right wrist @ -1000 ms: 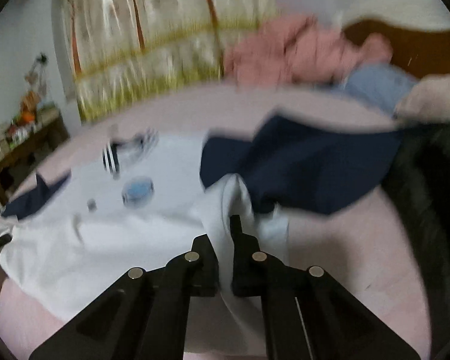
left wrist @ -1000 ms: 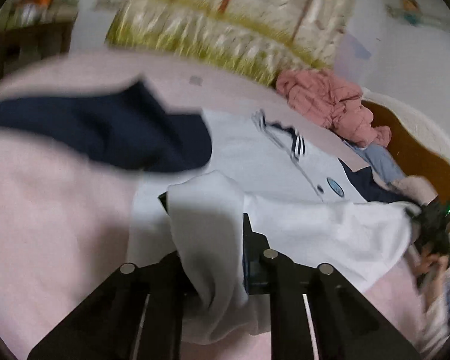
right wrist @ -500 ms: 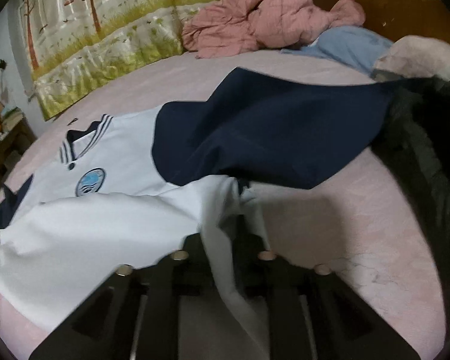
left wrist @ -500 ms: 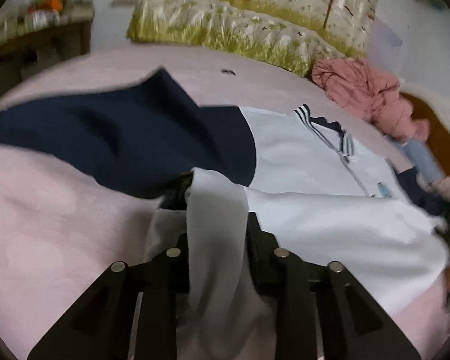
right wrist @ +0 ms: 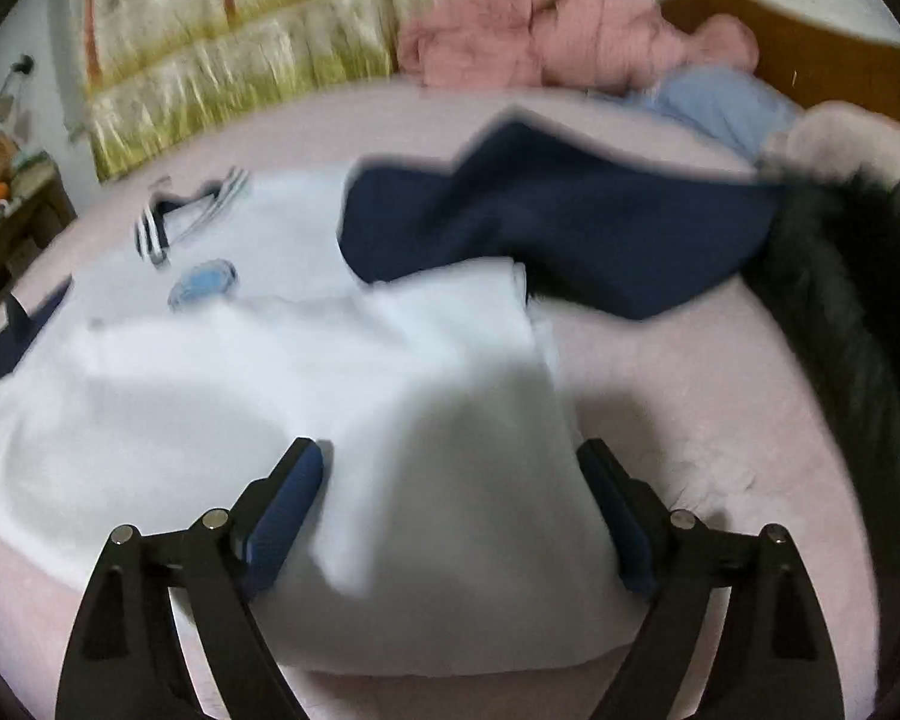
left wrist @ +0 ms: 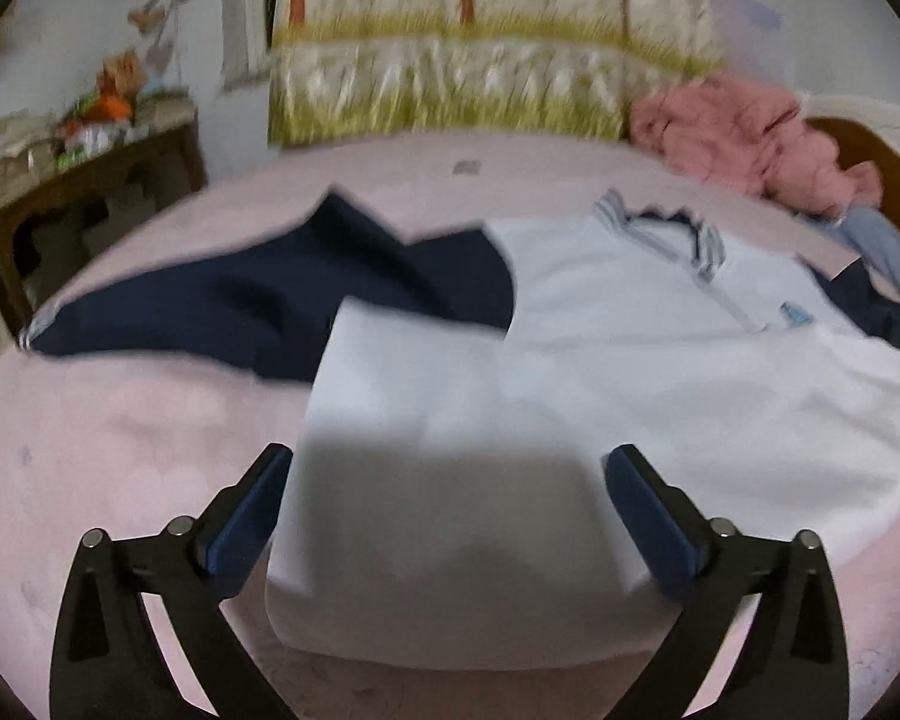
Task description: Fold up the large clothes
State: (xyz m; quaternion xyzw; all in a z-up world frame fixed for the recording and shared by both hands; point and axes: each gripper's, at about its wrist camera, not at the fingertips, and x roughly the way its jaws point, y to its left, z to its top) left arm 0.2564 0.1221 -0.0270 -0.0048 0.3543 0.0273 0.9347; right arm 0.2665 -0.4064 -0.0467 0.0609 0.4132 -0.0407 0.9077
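Both grippers are standing with jaws spread wide: the left gripper (left wrist: 447, 480) and the right gripper (right wrist: 450, 474) have just been opening, and the white hem that each was pinching a second ago is now lying loose between the pads, touched by neither. The white shirt (left wrist: 630, 372) is resting flat on the pink bedspread (left wrist: 120, 438), its lower edge doubled up toward the chest, filling the centre and lower half of both views. Judgement: this release is completing the first bottom-to-top fold; the sleeves are still waiting. The navy sleeve (left wrist: 258, 300) is lying spread out at centre left in the left wrist view, the other navy sleeve (right wrist: 558, 228) at upper right in the right wrist view, both sticking out past the folded body. A crumpled pink garment (right wrist: 558, 30) and a light blue garment (right wrist: 720, 102) are sitting at the top, well apart from the shirt. A dark furry item (right wrist: 858, 300) is lying at the right edge, touching or just beside the sleeve tip; it may be crowding that sleeve's fold.
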